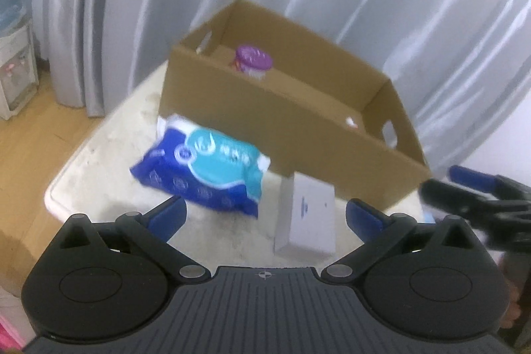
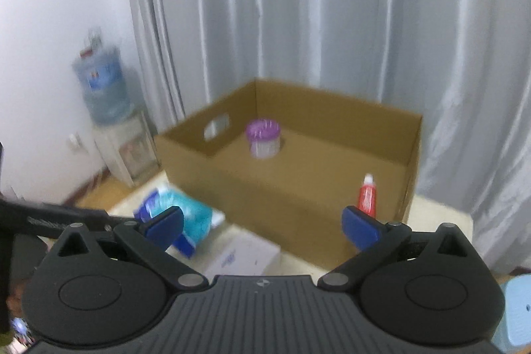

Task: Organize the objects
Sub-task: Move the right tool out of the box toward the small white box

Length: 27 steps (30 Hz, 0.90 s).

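An open cardboard box (image 1: pixel 282 121) (image 2: pixel 298 198) stands on a pale table (image 1: pixel 109 161). Inside it are a purple-lidded jar (image 1: pixel 254 60) (image 2: pixel 264 138) and a red tube with a white cap (image 2: pixel 366 196). In front of the box lie a blue and teal wipes pack (image 1: pixel 205 168) (image 2: pixel 192 218) and a small white carton (image 1: pixel 312 218) (image 2: pixel 242 254). My left gripper (image 1: pixel 265 218) is open above the white carton, nothing between its blue pads. My right gripper (image 2: pixel 262 226) is open in front of the box, empty. It also shows at the left wrist view's right edge (image 1: pixel 481 191).
Grey curtains (image 2: pixel 332 22) hang behind the table. A water dispenser (image 2: pixel 109 121) (image 1: pixel 15 55) stands on the wooden floor (image 1: pixel 30 161) at the left. A light blue object (image 2: pixel 517 314) sits at the lower right. The table's rounded corner (image 1: pixel 53 198) is near left.
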Tool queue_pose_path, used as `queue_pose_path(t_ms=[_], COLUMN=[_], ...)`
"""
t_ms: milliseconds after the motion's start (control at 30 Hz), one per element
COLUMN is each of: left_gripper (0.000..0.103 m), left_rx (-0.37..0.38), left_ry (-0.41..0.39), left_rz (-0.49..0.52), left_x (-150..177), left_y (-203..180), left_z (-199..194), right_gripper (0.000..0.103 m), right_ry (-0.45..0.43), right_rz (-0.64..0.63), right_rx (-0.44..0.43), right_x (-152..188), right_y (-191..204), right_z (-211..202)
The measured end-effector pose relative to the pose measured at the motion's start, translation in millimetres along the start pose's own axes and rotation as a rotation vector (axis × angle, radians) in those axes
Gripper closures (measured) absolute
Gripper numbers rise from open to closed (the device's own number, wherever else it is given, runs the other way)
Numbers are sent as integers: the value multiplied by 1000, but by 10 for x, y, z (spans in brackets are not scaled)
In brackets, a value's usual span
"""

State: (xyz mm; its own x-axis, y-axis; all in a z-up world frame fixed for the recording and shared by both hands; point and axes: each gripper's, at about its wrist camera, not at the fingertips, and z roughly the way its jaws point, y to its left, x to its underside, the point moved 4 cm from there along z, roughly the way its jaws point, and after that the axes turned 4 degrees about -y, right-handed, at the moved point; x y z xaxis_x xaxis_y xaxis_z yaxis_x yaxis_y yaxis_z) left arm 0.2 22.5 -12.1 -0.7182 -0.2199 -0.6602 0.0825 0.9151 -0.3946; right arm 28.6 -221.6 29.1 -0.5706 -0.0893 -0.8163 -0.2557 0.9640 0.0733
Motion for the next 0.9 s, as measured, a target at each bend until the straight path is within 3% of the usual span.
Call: queue_pose_path(t_ms=[133,267,367,467,667,900], left_gripper=[0,0,0,0,1,1], left_rx=[90,146,120,90,141,126], left_ry=[-29,-20,29,84,150,164], left_rz=[35,86,163,237,284,285], left_x=[56,143,218,314,452,516], left_y=[-33,-123,-235,-339,-463,-433], left_z=[19,169,383,600,861,828], right_gripper=[0,0,0,5,23,28], right_ry=[55,127,189,230,288,369], right_rz=[97,376,520,563,587,605], right_rx=[-32,-176,-213,-222,-215,-242], right_x=[182,364,515,605,703,810], right_y=[-17,-268,-364,-371,-327,-228], right_z=[138,389,580,753,975,1132])
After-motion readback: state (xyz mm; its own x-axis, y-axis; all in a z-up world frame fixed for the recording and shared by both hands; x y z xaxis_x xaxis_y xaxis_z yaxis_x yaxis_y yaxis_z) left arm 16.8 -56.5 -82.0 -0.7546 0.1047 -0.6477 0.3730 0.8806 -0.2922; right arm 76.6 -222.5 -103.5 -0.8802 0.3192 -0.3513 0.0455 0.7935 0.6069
